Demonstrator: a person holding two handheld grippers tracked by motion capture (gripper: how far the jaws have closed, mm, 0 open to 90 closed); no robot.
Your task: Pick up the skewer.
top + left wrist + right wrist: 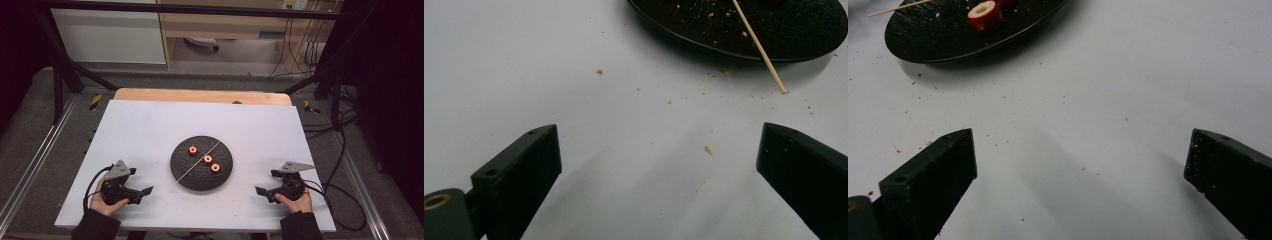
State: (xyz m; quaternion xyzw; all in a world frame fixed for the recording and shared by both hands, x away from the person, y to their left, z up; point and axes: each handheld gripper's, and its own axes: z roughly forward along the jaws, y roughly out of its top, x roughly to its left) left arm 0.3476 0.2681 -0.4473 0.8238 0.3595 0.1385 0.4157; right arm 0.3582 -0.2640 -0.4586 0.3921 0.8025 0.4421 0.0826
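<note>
black plate (182, 175) | three red rolls (208, 159), thin wooden skewer (197, 163) | left claw (148, 190) released | right claw (257, 190) released

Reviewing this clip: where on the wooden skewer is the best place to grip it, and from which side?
Probably the near-left end of the skewer, which juts past the rim of the black plate over the white table. Come from the left with the left tool, already open: that end is free all round, while the rest lies flat on the plate between the red pieces.

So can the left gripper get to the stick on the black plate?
Probably yes. The left gripper is open, and bare table lies between it and the stick, whose near end pokes off the black plate toward it.
</note>
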